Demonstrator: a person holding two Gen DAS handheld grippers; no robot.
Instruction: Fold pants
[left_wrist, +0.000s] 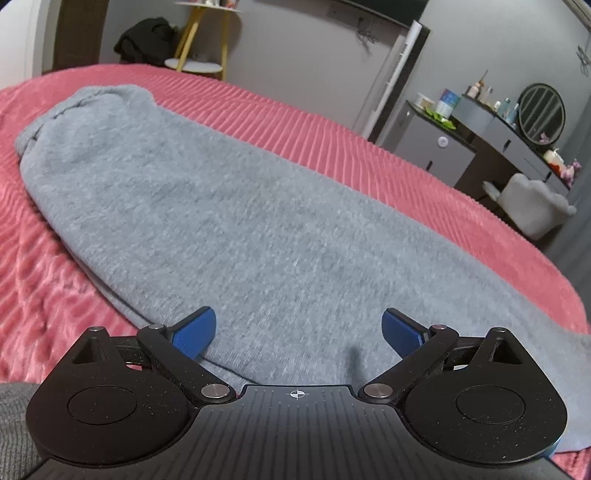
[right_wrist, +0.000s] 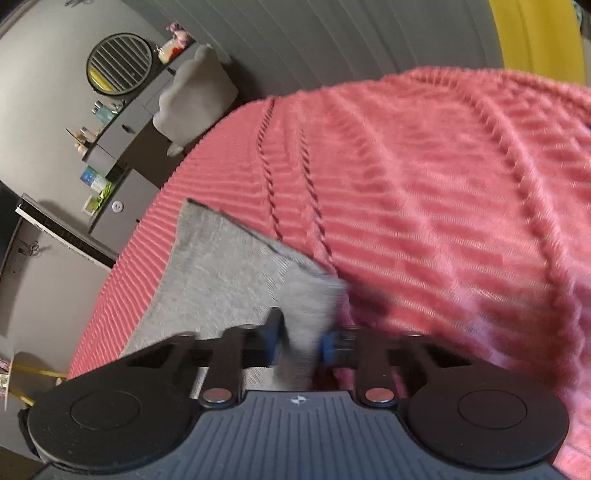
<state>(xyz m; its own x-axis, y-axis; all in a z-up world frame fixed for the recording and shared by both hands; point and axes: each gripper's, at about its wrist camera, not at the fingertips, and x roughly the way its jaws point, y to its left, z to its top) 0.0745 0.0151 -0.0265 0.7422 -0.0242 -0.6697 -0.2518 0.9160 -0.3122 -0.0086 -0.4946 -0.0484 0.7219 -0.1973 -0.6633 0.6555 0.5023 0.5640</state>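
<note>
Grey sweatpants lie lengthwise on a pink ribbed bedspread, their gathered waistband at the far end in the left wrist view. My left gripper hovers just above the near part of the pants, open, with nothing between its blue pads. In the right wrist view the cuff end of the pants lies on the bedspread. My right gripper is shut on a pinched-up fold of that grey fabric, which stands between its blue pads.
Beyond the bed stand a grey dresser with a round mirror and small bottles, a grey padded chair, and a yellow-legged side table with dark clothing beside it. The bed's far edge runs close behind the pants.
</note>
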